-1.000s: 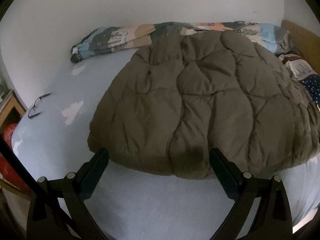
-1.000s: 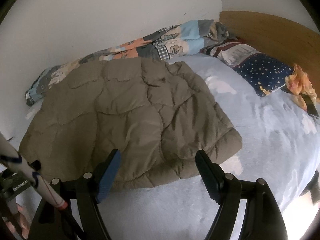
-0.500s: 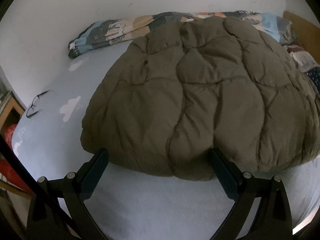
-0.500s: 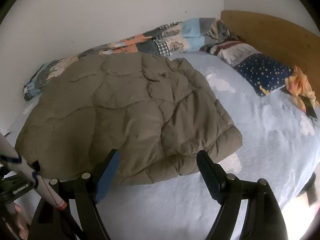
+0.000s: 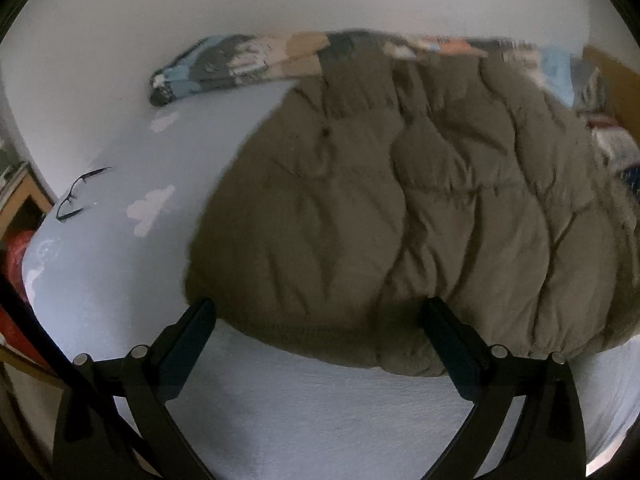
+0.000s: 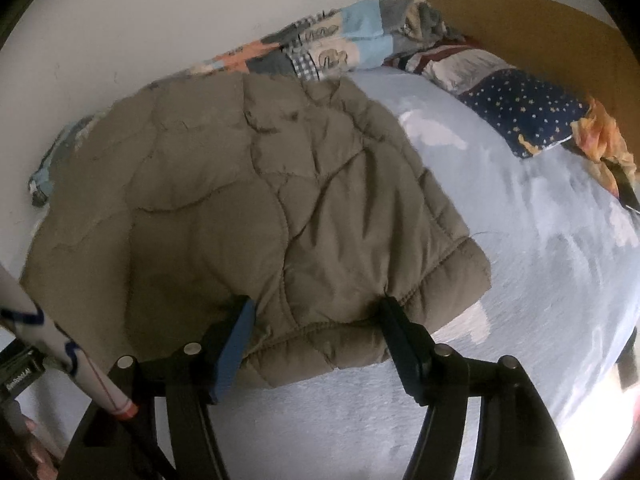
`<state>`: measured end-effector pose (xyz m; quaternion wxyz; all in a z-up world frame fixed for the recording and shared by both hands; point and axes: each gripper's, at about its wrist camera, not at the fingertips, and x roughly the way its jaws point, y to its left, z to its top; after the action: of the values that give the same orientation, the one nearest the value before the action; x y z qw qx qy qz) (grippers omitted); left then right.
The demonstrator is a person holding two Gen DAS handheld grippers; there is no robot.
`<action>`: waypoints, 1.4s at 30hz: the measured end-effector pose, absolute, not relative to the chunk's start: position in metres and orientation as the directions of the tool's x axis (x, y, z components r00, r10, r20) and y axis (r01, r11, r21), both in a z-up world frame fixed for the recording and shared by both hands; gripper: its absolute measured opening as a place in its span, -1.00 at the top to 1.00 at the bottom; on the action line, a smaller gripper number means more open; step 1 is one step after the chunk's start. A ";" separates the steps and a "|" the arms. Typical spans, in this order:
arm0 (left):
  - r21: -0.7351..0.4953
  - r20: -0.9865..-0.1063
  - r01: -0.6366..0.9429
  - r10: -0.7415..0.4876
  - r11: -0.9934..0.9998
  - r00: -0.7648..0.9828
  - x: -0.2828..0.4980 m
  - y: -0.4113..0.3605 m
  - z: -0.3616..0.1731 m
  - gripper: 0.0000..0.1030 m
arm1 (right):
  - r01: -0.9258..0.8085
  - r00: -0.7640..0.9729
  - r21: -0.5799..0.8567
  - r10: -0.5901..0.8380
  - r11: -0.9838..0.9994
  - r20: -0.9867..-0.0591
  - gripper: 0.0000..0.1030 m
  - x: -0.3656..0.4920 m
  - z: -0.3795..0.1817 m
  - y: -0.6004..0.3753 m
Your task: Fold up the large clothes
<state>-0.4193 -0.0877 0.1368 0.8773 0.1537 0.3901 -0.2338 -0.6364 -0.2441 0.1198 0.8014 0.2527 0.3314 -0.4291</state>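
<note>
Jacket [image 6: 248, 208], olive and quilted, lies flat along the bed's [image 6: 540, 280] wall-side edge, unfolded, its near hem between the closing right gripper [image 6: 316, 324] fingers and the left gripper's [image 5: 320, 324] wide ones.

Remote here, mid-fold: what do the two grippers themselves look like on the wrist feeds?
Both are black two-finger frames with silver pivot bolts. The left gripper has dark, flat, slab-like fingers. The right gripper shows a blue pad inside its left finger; its other finger is black. No cables or sleeves show clearly.
</note>
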 end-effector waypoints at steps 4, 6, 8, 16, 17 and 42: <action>0.049 -0.741 0.426 -0.253 0.903 0.622 -0.402 -0.065 0.146 -1.00 | 0.849 0.460 0.156 -0.563 0.504 -0.687 -0.35 -0.648 0.136 -0.235; 0.015 -0.777 0.384 -0.231 0.923 0.586 -0.387 -0.058 0.138 -1.00 | 0.844 0.468 0.161 -0.555 0.512 -0.687 -0.35 -0.646 0.137 -0.235; -0.019 -0.817 0.373 -0.229 0.928 0.529 -0.375 -0.057 0.127 -1.00 | 0.844 0.455 0.146 -0.545 0.517 -0.704 -0.35 -0.641 0.133 -0.237; -0.006 -0.804 0.367 -0.223 0.930 0.552 -0.378 -0.058 0.130 -1.00 | 0.847 0.401 0.095 -0.511 0.523 -0.760 -0.43 -0.626 0.115 -0.242; -0.006 -0.777 0.378 -0.242 0.926 0.581 -0.388 -0.057 0.136 -1.00 | 0.847 0.403 0.093 -0.518 0.524 -0.754 -0.44 -0.627 0.117 -0.239; 0.170 -0.732 0.679 -0.370 0.714 0.573 -0.472 -0.126 0.130 -1.00 | 0.815 0.463 0.075 -0.567 0.575 -0.681 -0.44 -0.623 0.136 -0.216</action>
<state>-0.4718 -0.1262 0.1298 0.8584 0.2226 0.3470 -0.3053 -0.6234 -0.2165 0.1355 0.8316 0.2000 0.3097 -0.4153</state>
